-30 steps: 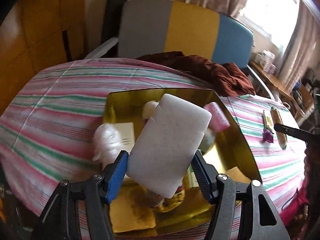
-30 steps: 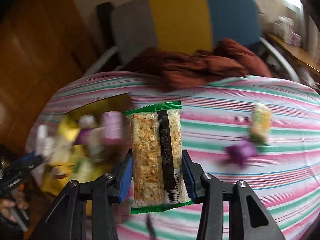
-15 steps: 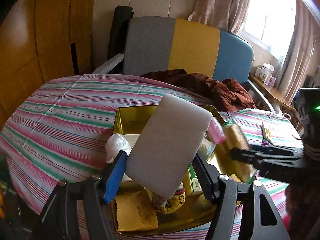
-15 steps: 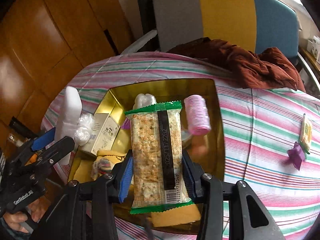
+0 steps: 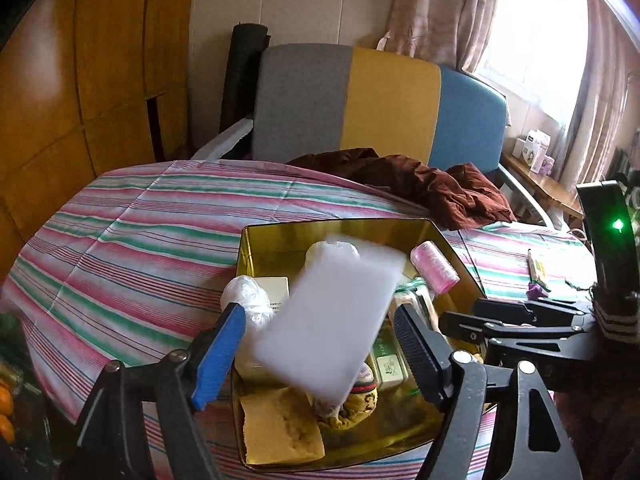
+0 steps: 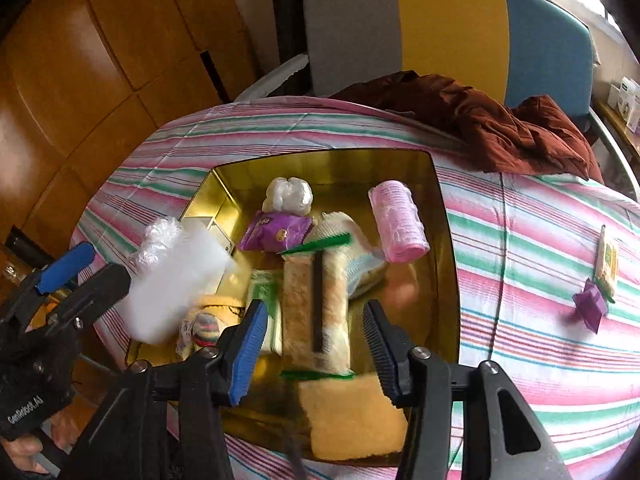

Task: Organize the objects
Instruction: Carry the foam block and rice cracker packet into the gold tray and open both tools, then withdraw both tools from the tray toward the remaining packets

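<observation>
A gold tin sits on the striped tablecloth, holding several items. My left gripper hovers over its near left corner, jaws opening. A white foam block, blurred and tilted, is loose between the pads with gaps on both sides. My right gripper hangs over the tin with its jaws opening too. A green-edged cracker packet is blurred between them, free of the pads. The right wrist view also shows the left gripper and the foam block.
Inside the tin lie a pink roll, a purple packet, white plastic bags, a yellow sponge and a sock. A small snack bar and purple wrapper lie on the cloth. A brown garment drapes the far edge.
The right gripper swung left over the tin. Both pairs of jaws have widened, and the foam block and cracker packet have come loose and are dropping toward the tin.
</observation>
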`<state>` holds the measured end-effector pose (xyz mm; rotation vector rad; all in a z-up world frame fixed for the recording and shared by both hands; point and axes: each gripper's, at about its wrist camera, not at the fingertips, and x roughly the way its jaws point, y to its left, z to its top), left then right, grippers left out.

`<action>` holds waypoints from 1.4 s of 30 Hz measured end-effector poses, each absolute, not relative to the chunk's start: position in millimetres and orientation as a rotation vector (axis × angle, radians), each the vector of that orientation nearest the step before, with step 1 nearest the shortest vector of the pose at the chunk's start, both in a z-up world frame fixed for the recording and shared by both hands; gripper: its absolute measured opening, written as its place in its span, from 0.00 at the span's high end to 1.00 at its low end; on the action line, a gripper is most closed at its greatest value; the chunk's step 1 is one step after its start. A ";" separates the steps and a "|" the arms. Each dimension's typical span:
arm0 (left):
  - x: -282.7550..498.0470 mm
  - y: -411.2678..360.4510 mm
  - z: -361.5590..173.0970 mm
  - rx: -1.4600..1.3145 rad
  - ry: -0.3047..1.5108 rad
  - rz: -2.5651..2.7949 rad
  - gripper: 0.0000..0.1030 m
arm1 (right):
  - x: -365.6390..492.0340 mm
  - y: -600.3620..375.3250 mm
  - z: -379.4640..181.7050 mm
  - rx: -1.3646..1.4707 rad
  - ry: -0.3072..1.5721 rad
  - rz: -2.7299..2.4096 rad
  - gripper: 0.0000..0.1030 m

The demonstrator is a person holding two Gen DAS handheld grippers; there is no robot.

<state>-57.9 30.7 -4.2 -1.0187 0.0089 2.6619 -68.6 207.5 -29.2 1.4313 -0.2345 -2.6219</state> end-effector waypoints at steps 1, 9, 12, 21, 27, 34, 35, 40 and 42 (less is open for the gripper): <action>-57.4 30.7 -3.8 -1.013 0.017 2.668 0.24 | -66.6 208.3 -29.2 1.432 -0.236 -2.629 0.51; -47.3 32.4 2.9 -0.948 0.079 2.705 0.21 | -49.5 214.7 -22.7 1.410 -0.238 -2.701 0.51; -45.0 33.5 5.1 -0.936 0.090 2.707 0.20 | -44.2 215.8 -19.4 1.404 -0.221 -2.728 0.51; -35.5 38.0 6.6 -0.926 0.114 2.695 0.19 | -33.4 228.6 -20.4 1.421 -0.241 -2.769 0.49; -30.6 44.0 8.0 -0.916 0.137 2.676 0.18 | -27.6 240.2 -19.8 1.423 -0.272 -2.789 0.48; -25.5 52.5 9.2 -0.906 0.166 2.656 0.18 | -22.1 255.4 -20.0 1.431 -0.310 -2.813 0.48; -24.8 54.1 9.3 -0.906 0.172 2.653 0.17 | -21.8 257.2 -20.1 1.433 -0.314 -2.817 0.48; -22.3 61.9 8.5 -0.898 0.208 2.640 0.16 | -18.9 271.8 -20.6 1.447 -0.339 -2.846 0.48; -21.2 65.6 8.6 -0.896 0.217 2.631 0.15 | -18.0 278.6 -20.8 1.453 -0.348 -2.858 0.48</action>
